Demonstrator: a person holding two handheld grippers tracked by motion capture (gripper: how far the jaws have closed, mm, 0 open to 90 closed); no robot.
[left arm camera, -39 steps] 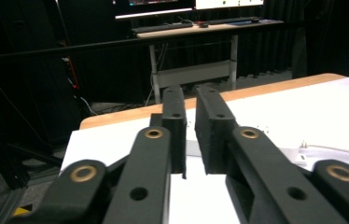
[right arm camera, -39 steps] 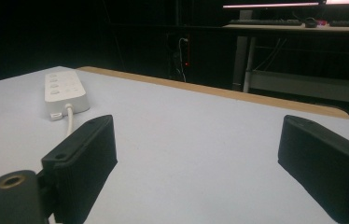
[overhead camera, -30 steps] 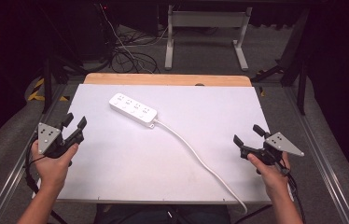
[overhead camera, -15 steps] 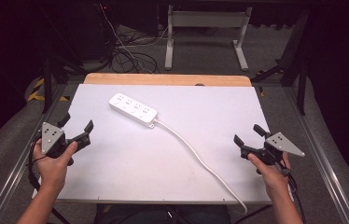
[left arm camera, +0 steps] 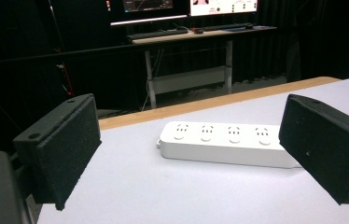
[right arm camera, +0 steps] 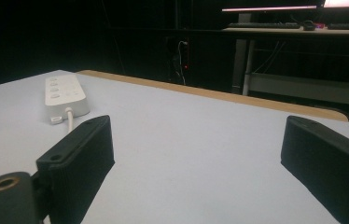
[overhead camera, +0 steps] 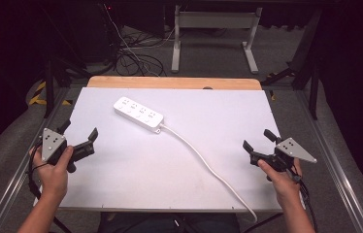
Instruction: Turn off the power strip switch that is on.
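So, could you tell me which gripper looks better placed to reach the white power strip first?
Probably the left gripper: its open jaws face the white power strip nearby, while the right gripper sits farther off.

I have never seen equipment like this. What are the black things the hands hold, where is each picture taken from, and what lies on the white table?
No robot is here. A person holds a hand tool in each hand: the left gripper and the right gripper. Each has two black padded fingers that can close on things. Both are open and hold nothing.

The high view looks down from above the person's side of the table. The other two pictures come from small cameras riding on the grippers, looking forward between their own fingers.

On the table lies one white power strip. Its white cable runs toward the near edge. The left gripper's camera faces the strip's long side.
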